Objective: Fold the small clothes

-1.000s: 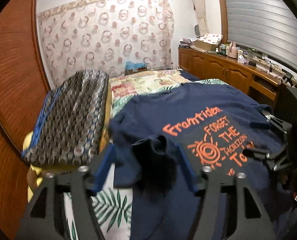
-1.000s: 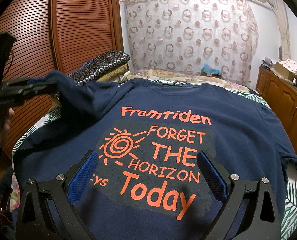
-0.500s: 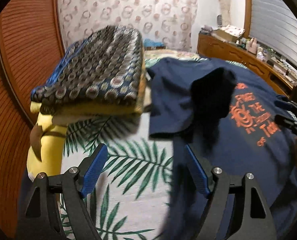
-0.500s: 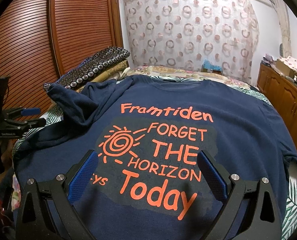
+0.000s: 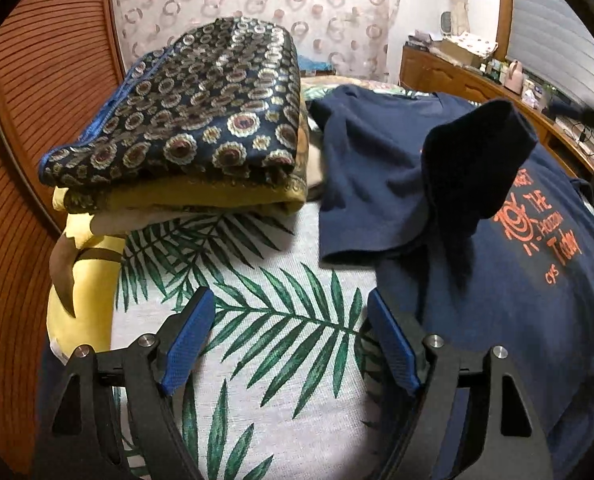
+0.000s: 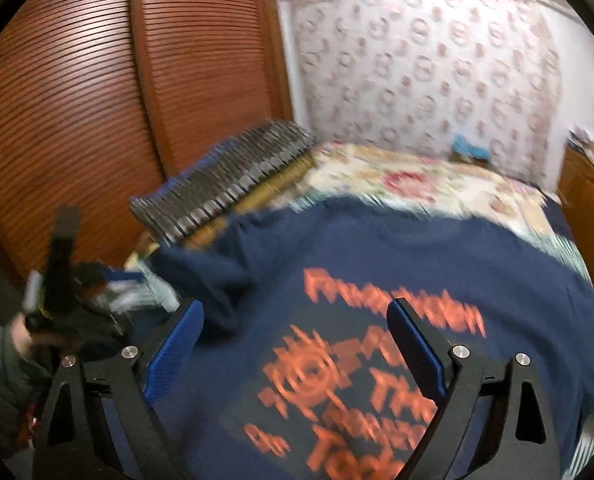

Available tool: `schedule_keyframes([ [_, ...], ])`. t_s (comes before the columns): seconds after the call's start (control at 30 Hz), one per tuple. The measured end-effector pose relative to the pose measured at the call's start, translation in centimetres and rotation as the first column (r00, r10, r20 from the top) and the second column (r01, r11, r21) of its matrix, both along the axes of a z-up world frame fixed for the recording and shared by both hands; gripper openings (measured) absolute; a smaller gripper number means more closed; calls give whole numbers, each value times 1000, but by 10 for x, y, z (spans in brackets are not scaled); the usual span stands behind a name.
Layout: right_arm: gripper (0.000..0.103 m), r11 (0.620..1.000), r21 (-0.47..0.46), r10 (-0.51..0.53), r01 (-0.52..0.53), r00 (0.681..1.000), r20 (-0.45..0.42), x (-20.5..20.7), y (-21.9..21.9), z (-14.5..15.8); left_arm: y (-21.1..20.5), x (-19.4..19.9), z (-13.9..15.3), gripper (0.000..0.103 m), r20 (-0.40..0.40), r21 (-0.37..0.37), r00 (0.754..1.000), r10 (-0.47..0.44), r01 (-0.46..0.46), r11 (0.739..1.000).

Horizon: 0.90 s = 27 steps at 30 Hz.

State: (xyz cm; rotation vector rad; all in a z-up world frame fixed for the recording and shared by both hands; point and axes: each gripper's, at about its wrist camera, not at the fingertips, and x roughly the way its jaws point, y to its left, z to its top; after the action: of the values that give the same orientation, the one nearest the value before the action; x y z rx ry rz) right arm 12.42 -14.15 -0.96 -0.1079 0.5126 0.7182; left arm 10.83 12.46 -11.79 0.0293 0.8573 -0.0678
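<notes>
While lying soft, light and limp on the leaf-print bedspread (image 5: 257, 320), likely sagging wherever lifted, so probably best pinching the navy T-shirt (image 5: 517, 300) at a hem or the rumpled sleeve (image 5: 477, 168). Hovering with left gripper (image 5: 289, 340) spread and empty over bare bedspread, shirt edge just beside its right finger. Hanging over the print, right gripper (image 6: 297, 348) likewise spread, holding nothing.

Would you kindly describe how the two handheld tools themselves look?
Both the left tool and right tool have black angular frames with triangular cut-outs, silver screw heads, and blue textured pads lining the fingers. No cables are visible.
</notes>
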Motion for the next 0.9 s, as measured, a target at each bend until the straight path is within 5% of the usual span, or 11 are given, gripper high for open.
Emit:
schedule_keyframes([
  [0.2,76,987,-72,139,-143,989,-52,18,69,10,1,1,1,80,-3,-14,1000,4,-4,1000],
  [0.33,44,976,-119,166,-182,978,-127,31,94,-7,1,0,1,80,-1,-19,1000,5,-5,1000],
  [0.57,9,960,-191,172,-206,968,-181,47,106,-26,3,0,1,80,0,-21,1000,6,-6,1000],
  [0.77,3,979,-203,-23,2,995,-98,46,57,-32,2,0,1,80,0,-21,1000,6,-6,1000],
  [0.9,3,979,-176,-133,104,977,-165,50,19,-52,2,0,1,80,1,-20,1000,6,-6,1000],
])
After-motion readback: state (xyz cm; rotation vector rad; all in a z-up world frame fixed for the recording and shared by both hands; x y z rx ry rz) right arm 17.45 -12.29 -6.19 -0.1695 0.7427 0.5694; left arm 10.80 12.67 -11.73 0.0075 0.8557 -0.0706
